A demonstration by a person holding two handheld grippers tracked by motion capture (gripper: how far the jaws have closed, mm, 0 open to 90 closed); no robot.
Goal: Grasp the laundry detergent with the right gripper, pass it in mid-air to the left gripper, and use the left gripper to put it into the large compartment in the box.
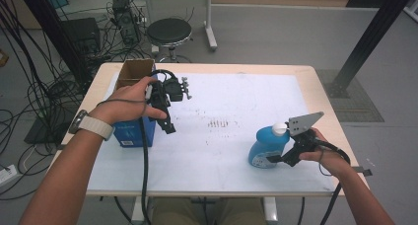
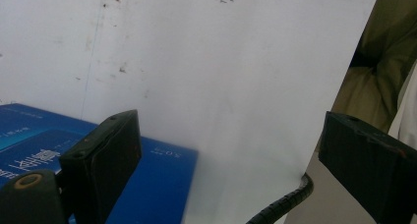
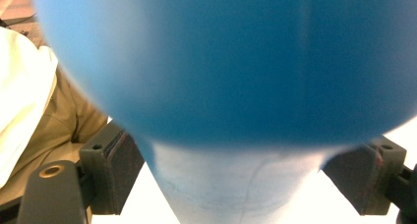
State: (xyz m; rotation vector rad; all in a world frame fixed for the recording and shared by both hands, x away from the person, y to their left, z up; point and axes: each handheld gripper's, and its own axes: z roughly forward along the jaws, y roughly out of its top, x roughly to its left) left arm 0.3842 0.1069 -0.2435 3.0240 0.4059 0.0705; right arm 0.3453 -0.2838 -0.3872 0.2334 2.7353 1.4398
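At nine o'clock on the bench [image 1: 207, 156], the left hand-held gripper [image 1: 170, 125] hangs spread and empty just beside a blue box [image 1: 132, 134]. At four o'clock, the blue detergent bottle [image 1: 266, 146] stands upright between the right hand-held gripper's [image 1: 275, 159] jaws; contact unclear.

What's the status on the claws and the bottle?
Right claw around blue bottle, jaws beside its sides, contact unclear. Left claw open, empty, over the blue box. Bottle upright on the white mat. Nothing in the way.
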